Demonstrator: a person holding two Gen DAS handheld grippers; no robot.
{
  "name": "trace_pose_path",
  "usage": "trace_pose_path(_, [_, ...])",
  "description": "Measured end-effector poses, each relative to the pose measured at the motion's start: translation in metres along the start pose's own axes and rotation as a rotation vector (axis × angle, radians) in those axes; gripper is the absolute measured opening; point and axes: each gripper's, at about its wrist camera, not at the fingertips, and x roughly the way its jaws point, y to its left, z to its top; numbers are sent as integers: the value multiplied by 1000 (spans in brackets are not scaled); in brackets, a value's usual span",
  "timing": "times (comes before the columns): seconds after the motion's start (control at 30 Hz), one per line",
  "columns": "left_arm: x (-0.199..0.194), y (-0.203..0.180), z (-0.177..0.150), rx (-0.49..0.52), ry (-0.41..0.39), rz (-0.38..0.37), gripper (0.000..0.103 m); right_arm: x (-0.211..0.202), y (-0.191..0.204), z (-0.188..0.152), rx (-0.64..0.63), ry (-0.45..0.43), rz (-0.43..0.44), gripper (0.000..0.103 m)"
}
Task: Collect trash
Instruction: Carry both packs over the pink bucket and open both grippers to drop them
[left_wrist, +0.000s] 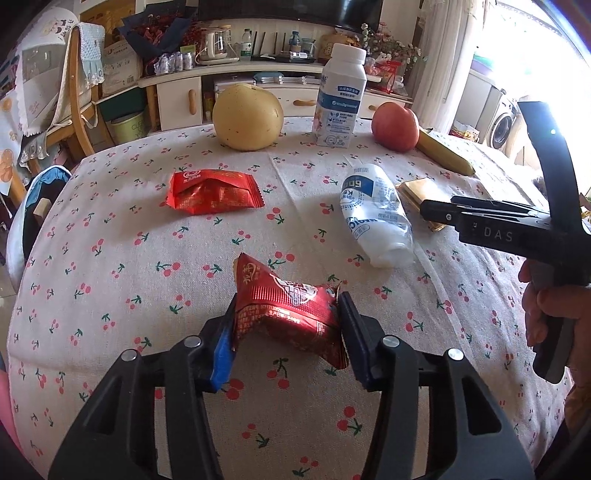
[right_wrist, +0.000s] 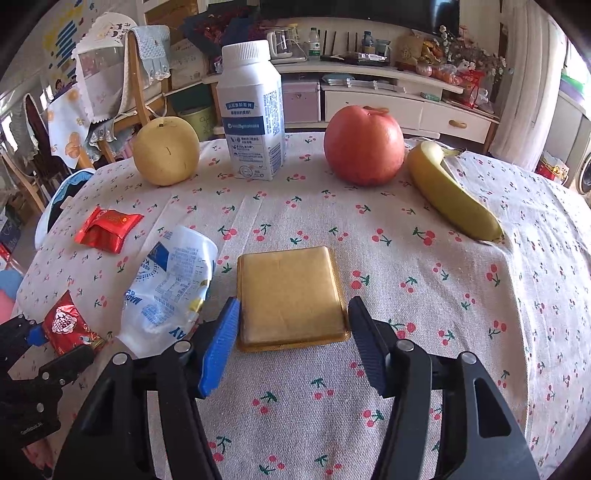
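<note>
My left gripper (left_wrist: 286, 312) is shut on a crumpled red snack wrapper (left_wrist: 286, 302), with both pads pressed against its sides just above the tablecloth; it also shows in the right wrist view (right_wrist: 66, 326). My right gripper (right_wrist: 291, 314) is open, with its fingers on either side of the near end of a flat gold tray (right_wrist: 290, 295) without squeezing it. A second red wrapper (left_wrist: 214, 192) lies further back on the left. A crushed white plastic bag (left_wrist: 376, 214) lies between the two grippers and also shows in the right wrist view (right_wrist: 170, 288).
A pear (left_wrist: 247, 116), an upright white milk bottle (left_wrist: 340, 96), an apple (left_wrist: 395, 125) and a banana (right_wrist: 450, 192) stand along the far side of the cherry-print tablecloth (left_wrist: 147, 258). Chairs stand off the left edge. A cabinet runs behind the table.
</note>
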Motion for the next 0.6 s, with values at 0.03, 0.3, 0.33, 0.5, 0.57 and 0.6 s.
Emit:
trace_pose_path(0.03, [-1,0,-1,-3,0,0,52,-3,-1,-2,8,-2,8,61])
trace_pose_path(0.3, [-13,-1,-13,-23,-5,-3,52,-22,-7,-18,60,-5,54,61])
trace_pose_path(0.33, [-16,-2,-15,-27,-7,-5,52,-25,-6,-20,66,-5,58,61])
trace_pose_path(0.5, [-29,-1,-23,-45,-16,-10,52,-36,2,-32,78,-14,63,61])
trace_pose_path(0.57, [-34,1,-27,-53,-20,-12,52,-40,7,-35,75,-19,63,61])
trace_pose_path(0.6, [-36,2,-29,-58,-20,-12,52,-42,10,-37,72,-22,60,61])
